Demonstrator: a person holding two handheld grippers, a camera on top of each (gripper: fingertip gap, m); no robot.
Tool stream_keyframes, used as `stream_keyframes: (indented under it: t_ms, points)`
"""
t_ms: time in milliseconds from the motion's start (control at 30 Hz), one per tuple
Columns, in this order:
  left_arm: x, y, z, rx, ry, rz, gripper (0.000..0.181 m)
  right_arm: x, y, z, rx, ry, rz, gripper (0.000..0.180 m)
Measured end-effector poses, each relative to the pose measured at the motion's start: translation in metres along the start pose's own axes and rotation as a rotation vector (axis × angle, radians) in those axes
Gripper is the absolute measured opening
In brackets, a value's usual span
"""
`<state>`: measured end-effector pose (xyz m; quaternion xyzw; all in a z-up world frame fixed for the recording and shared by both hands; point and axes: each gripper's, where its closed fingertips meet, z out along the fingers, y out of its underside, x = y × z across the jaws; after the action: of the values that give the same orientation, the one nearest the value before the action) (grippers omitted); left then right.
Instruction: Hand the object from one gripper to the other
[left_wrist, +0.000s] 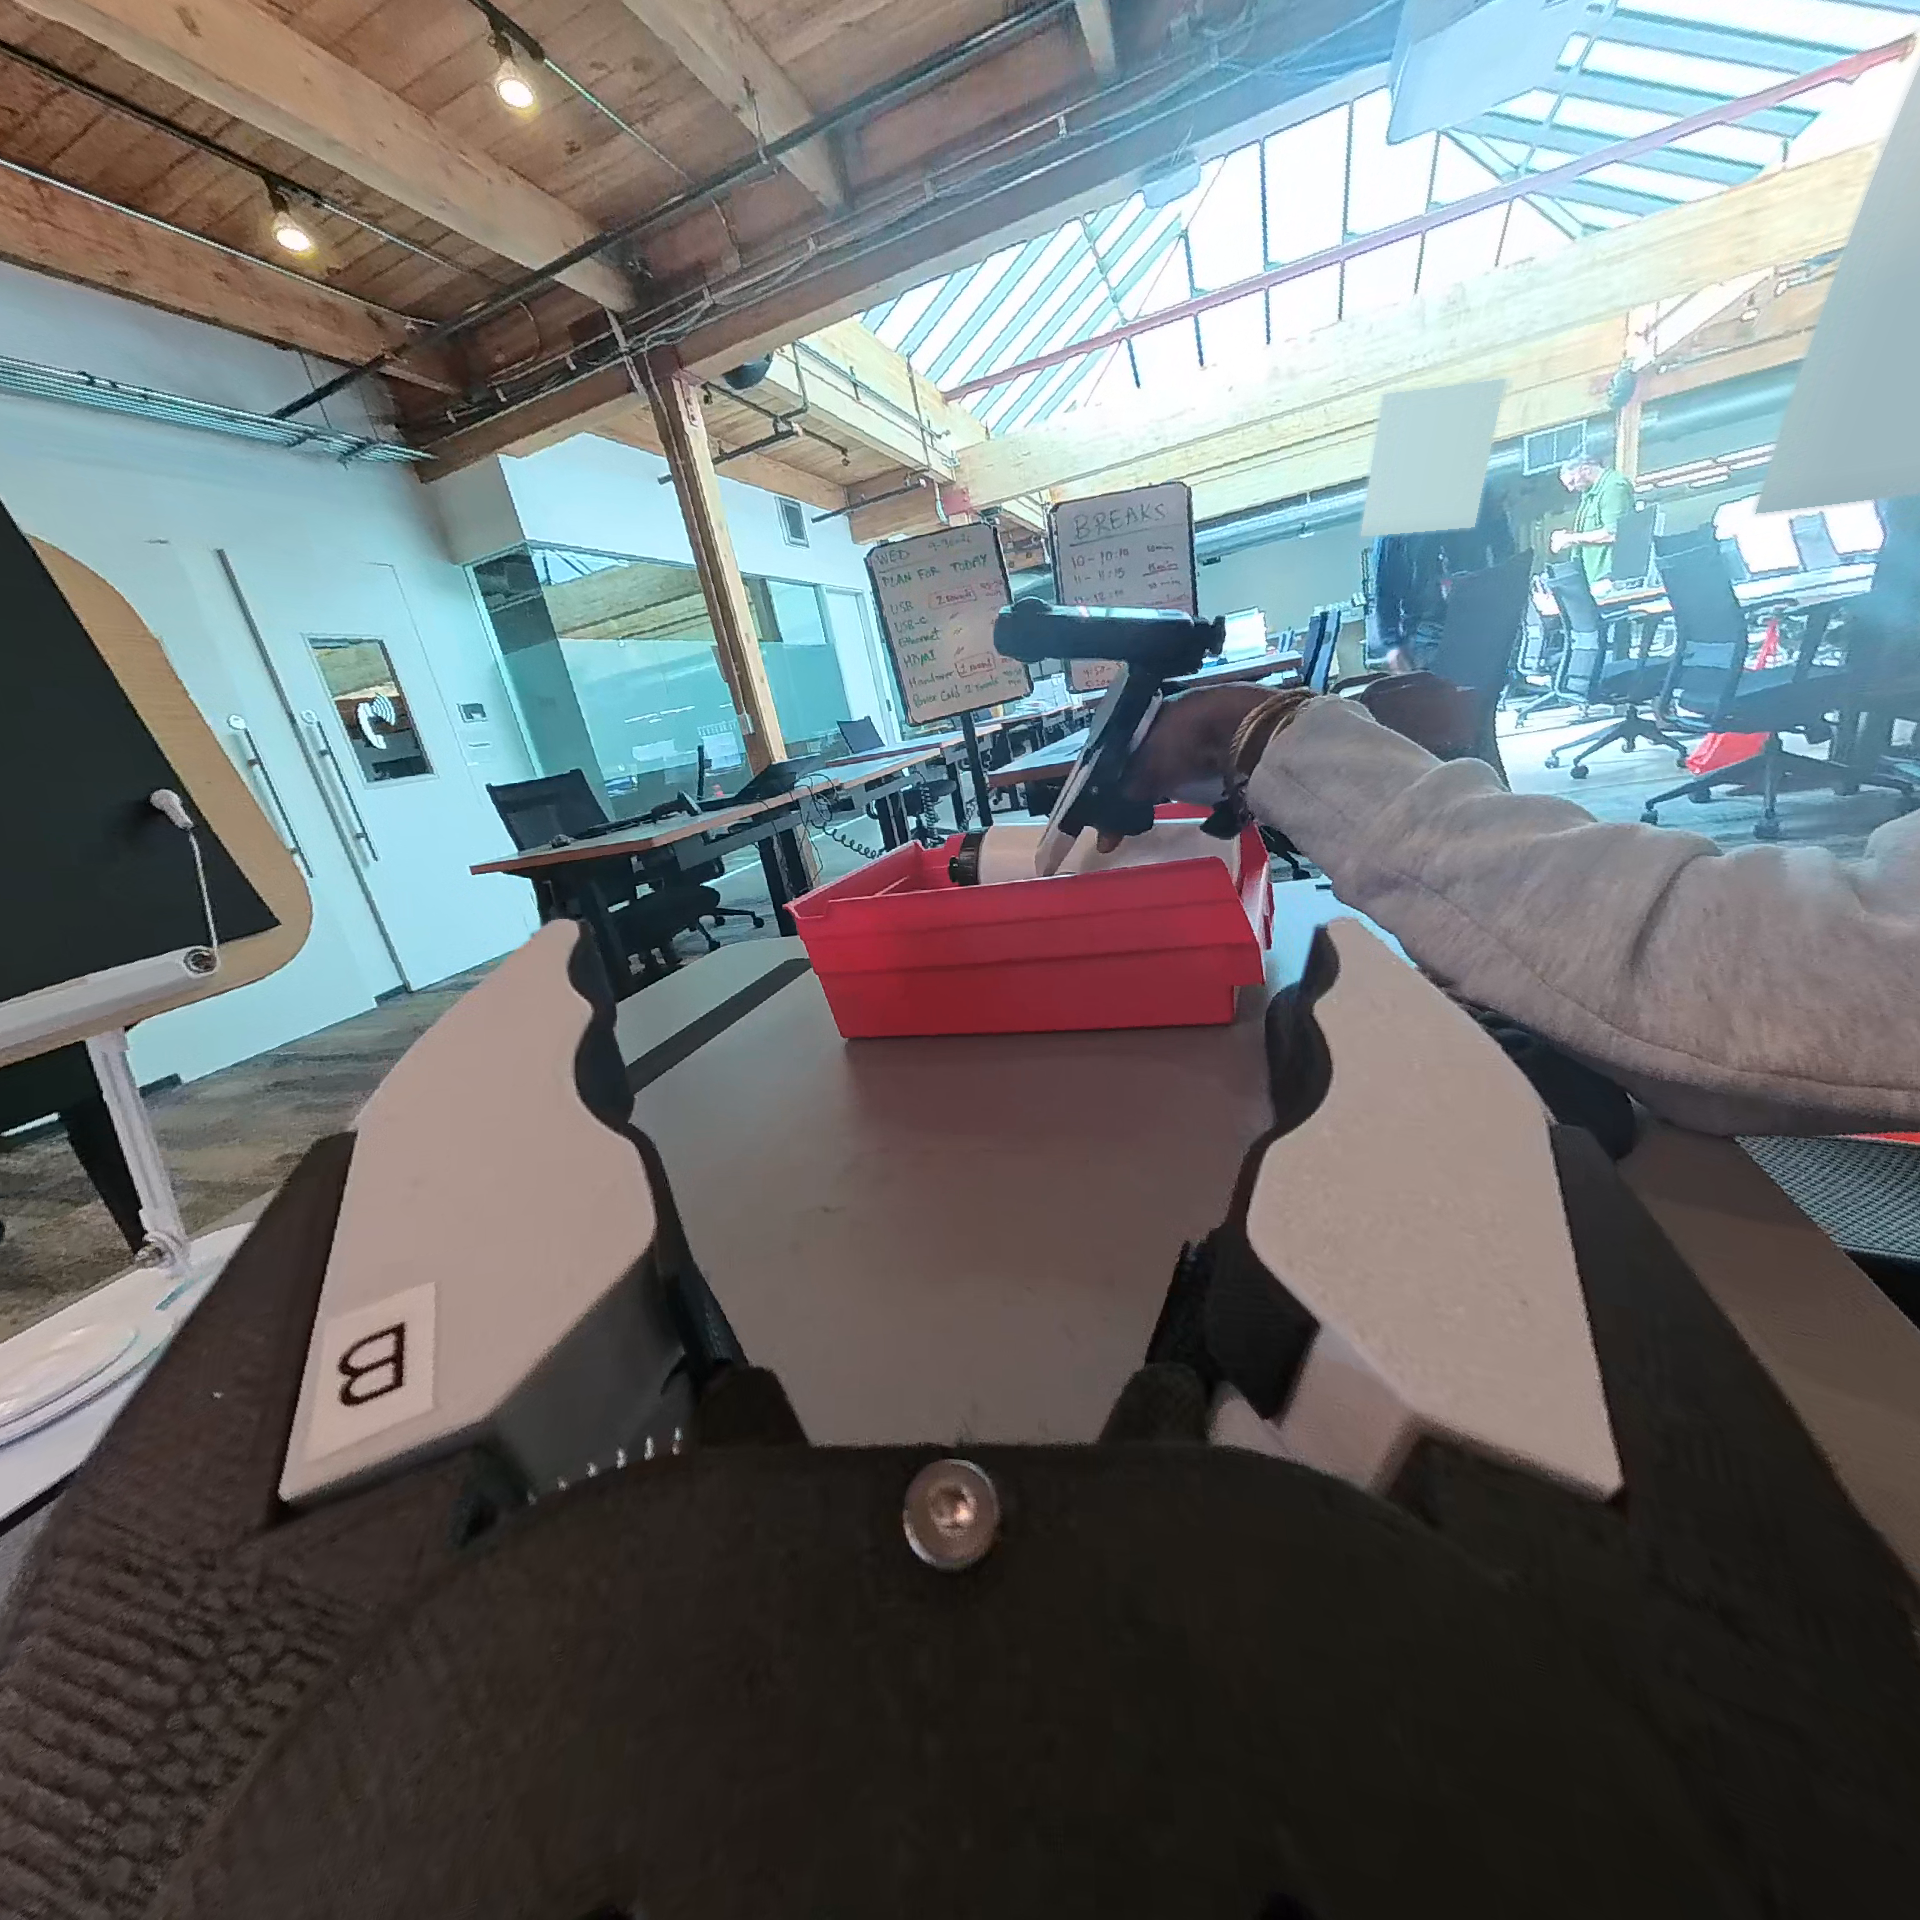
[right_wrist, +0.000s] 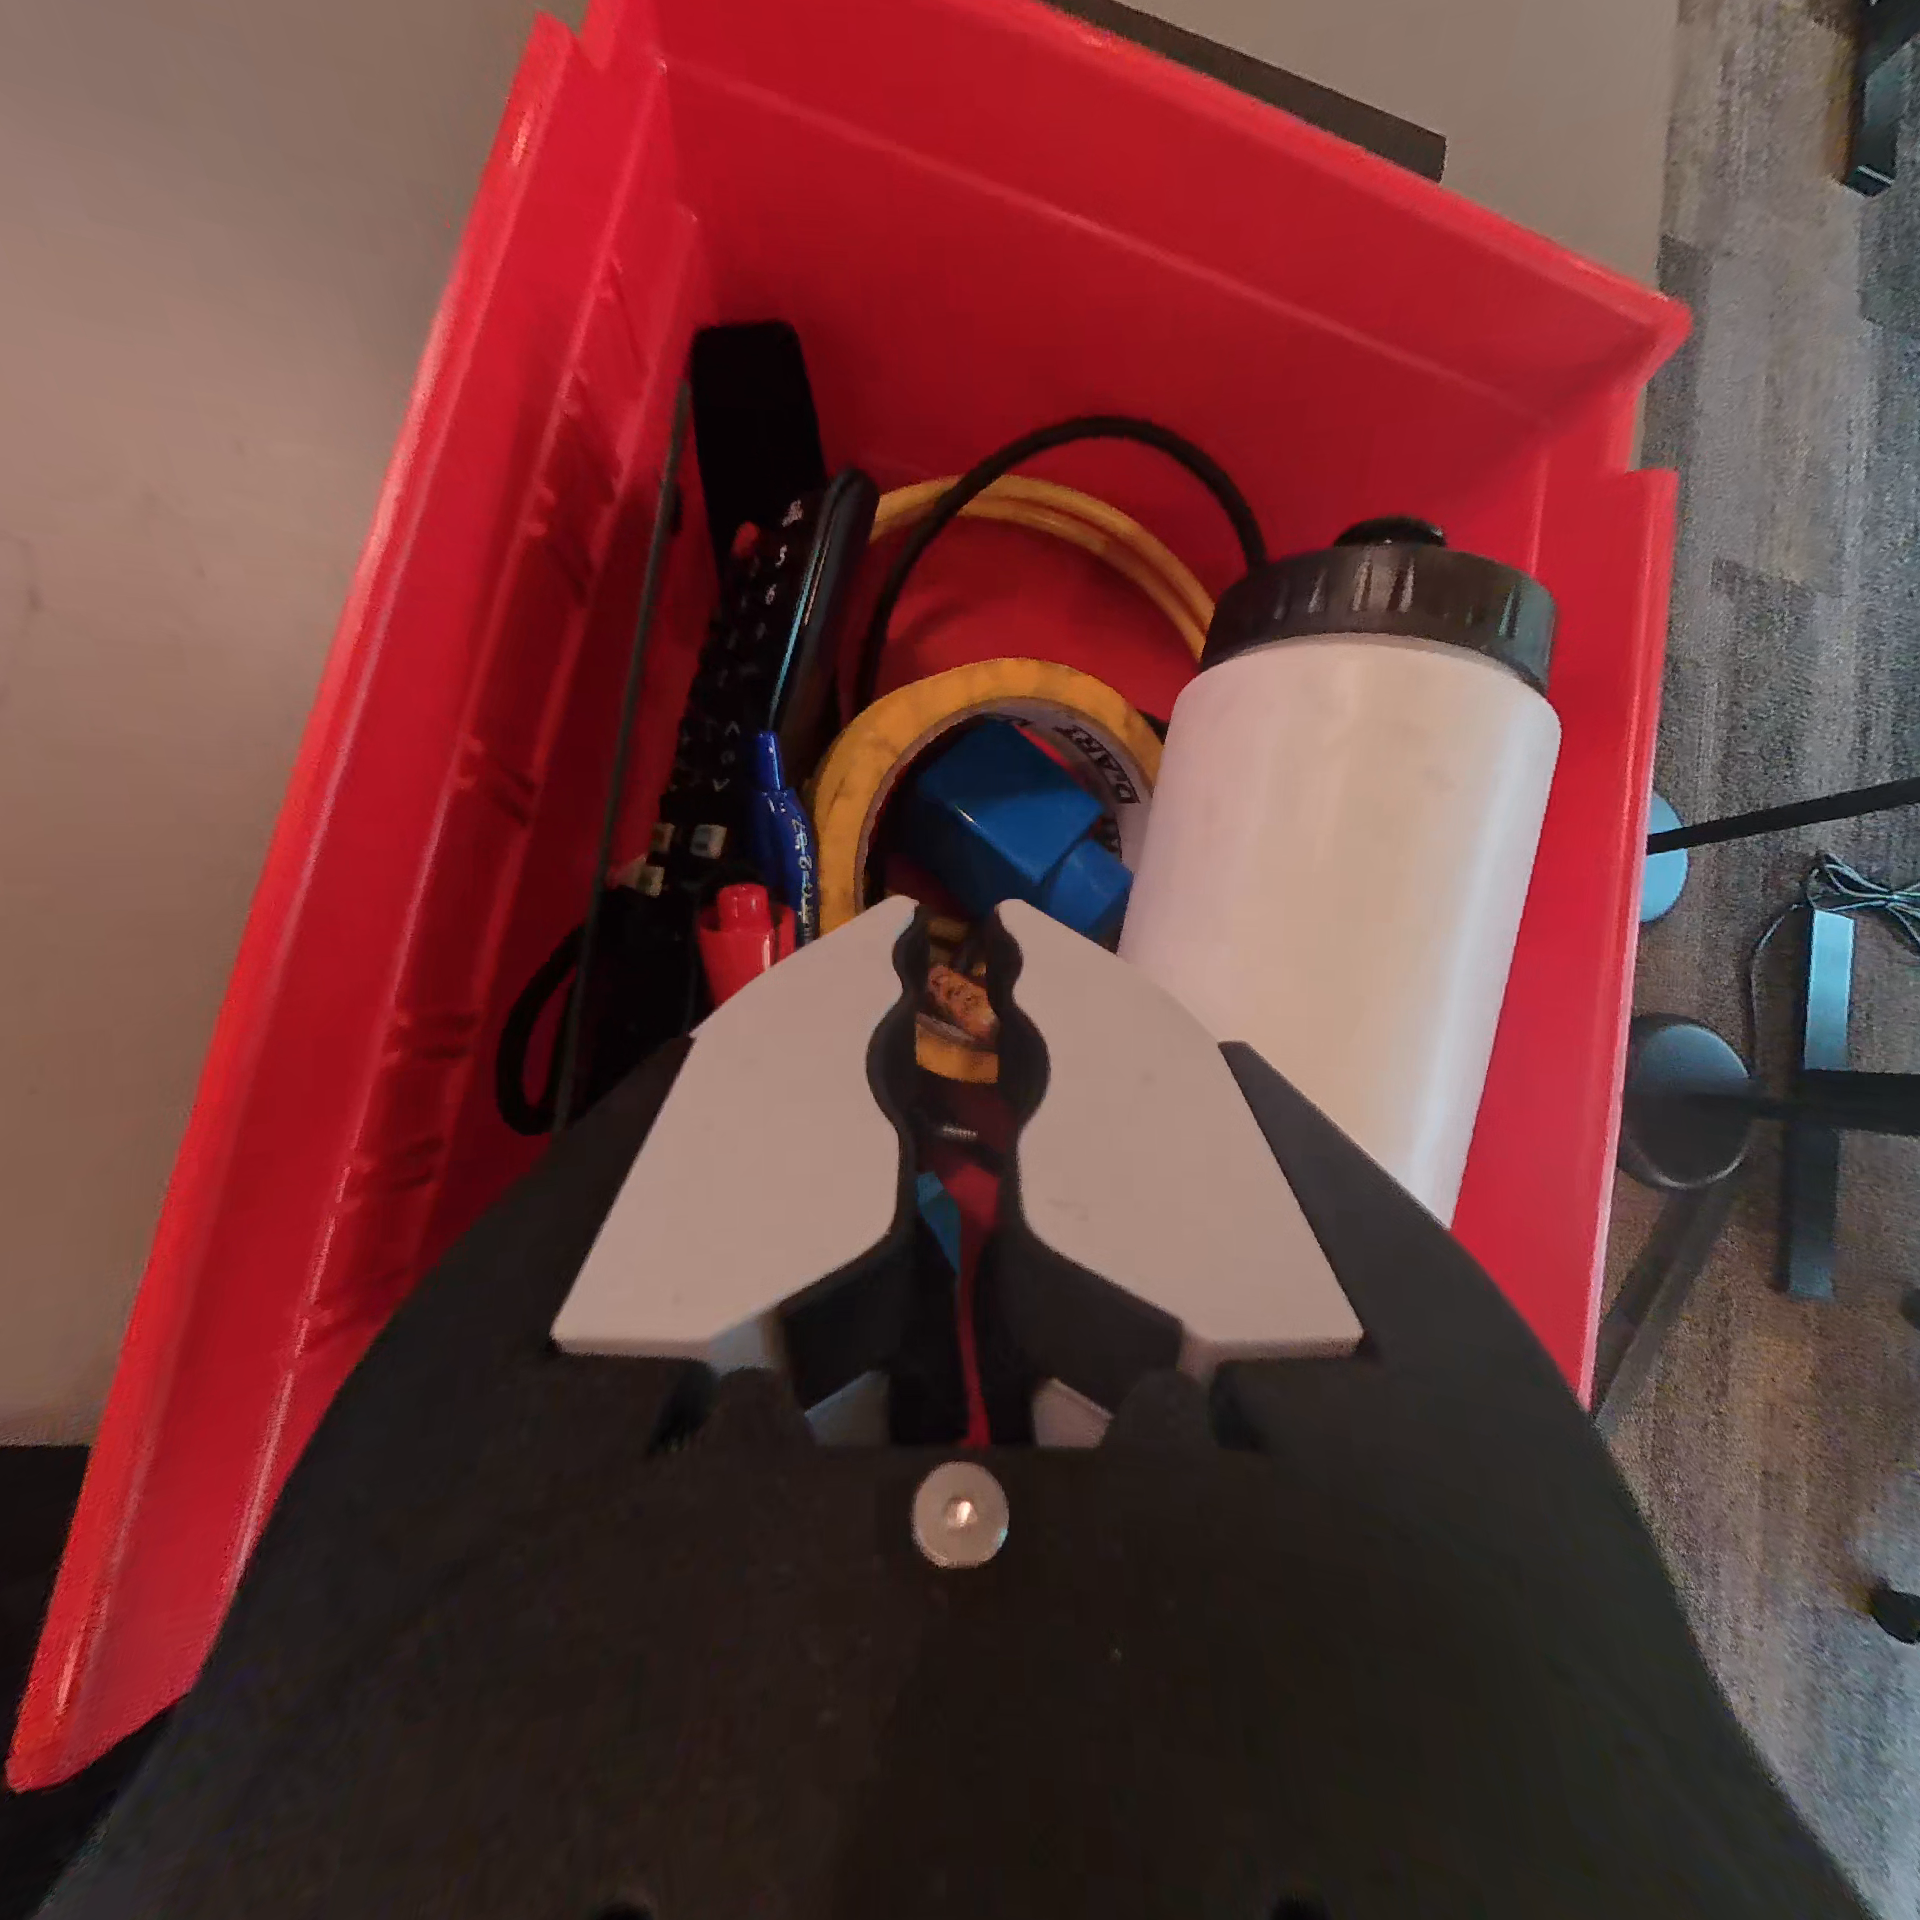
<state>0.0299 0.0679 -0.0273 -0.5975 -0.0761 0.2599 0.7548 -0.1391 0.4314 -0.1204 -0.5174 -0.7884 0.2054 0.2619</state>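
The object you hand over isn't picked yet: in the red bin (right_wrist: 436, 727), the white bottle (right_wrist: 1340, 831) crowds the yellow tape roll (right_wrist: 977, 691). Your right gripper (right_wrist: 958, 920), nearly together and empty, may snag cables; left gripper (left_wrist: 940, 977) waits apart.

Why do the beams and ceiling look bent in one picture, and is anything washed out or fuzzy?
Left wrist view: the wide-angle lens curves the wooden ceiling beams, and the glass skylight is washed out white. Right wrist view: dimmer and softer, yet the glossy red plastic bin and white plastic bottle with black cap read clearly.
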Motion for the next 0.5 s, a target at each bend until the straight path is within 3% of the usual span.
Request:
stream_keyframes:
  t_ms: [33,200,367,500]
  points:
    - [0.001,0.001,0.0,-0.006,0.005,0.0,0.122,0.0,-0.001,0.0,0.005,-0.003,0.002,0.011]
    - [0.003,0.004,0.001,-0.021,0.013,0.007,0.122,0.001,-0.015,-0.014,0.124,-0.02,0.024,0.03]
    - [0.003,0.005,0.002,-0.025,0.013,0.008,0.122,0.01,-0.063,-0.067,0.484,0.007,0.089,0.108]
    - [0.002,0.003,0.002,-0.02,0.01,0.011,0.122,0.0,-0.108,-0.152,0.975,-0.06,0.111,0.139]
